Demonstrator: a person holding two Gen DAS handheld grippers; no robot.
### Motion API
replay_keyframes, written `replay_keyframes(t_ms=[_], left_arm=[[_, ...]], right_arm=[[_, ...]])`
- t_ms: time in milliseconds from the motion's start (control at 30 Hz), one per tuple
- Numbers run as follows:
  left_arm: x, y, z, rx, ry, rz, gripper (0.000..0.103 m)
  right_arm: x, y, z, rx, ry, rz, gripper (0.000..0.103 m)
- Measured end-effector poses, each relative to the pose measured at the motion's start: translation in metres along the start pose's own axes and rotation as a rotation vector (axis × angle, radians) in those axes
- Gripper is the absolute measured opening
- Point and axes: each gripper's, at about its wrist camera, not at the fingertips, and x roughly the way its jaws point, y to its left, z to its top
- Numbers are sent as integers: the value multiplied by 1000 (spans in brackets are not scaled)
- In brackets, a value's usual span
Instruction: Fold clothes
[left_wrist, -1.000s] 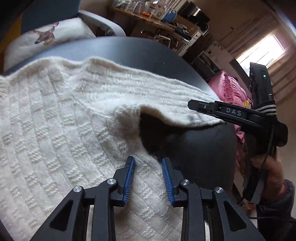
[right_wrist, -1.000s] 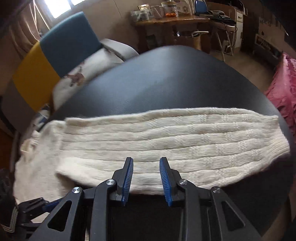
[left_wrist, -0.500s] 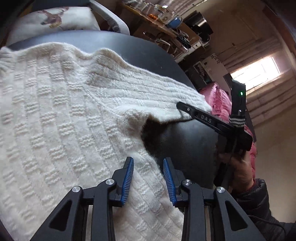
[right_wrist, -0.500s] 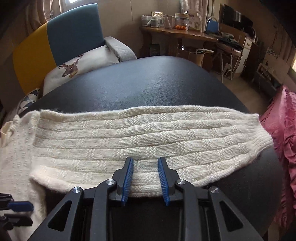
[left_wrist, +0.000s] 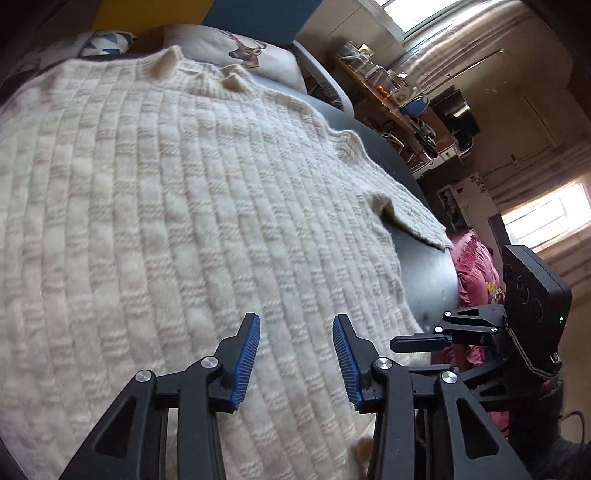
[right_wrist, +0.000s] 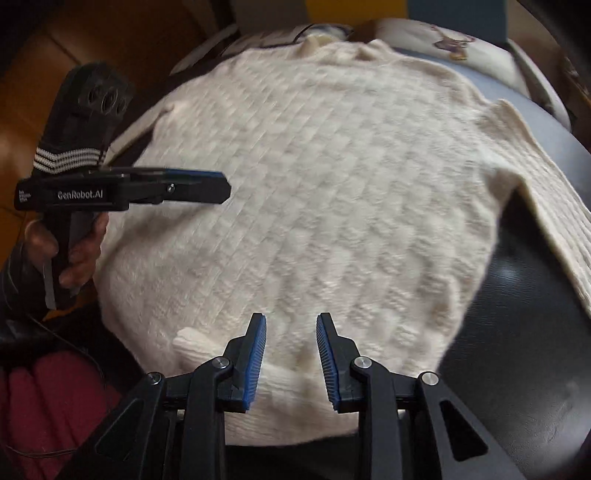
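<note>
Your left tool (left_wrist: 295, 354) and right tool (right_wrist: 290, 354) are both hovering with jaws well apart, gripping nothing, over the near hem of the cream sweater (left_wrist: 166, 221). It is lying spread on the dark worktop (right_wrist: 517, 332), collar away from you, one sleeve (right_wrist: 554, 221) stretching out to the right. If you are pinching here, thick knit could be bunching between the pads, or you could be catching only the top layer, dragging the body askew. The other sleeve is lying out of sight, and motion blur is smearing the knit in the right view.
</note>
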Motion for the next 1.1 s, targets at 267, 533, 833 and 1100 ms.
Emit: replay_keyframes(t_ms=[267, 533, 833, 1100], left_arm=[[-31, 17, -41, 19, -40, 20, 45], [-65, 37, -65, -70, -99, 27, 45], [-149, 102, -109, -269, -290, 210, 49], [-163, 135, -143, -326, -275, 301, 49]], right_arm=[[-43, -27, -105, 232, 91, -301, 28], [-46, -50, -150, 676, -307, 34, 28], [-27, -32, -128, 589, -368, 40, 35], [-15, -15, -108, 455, -380, 2, 77]])
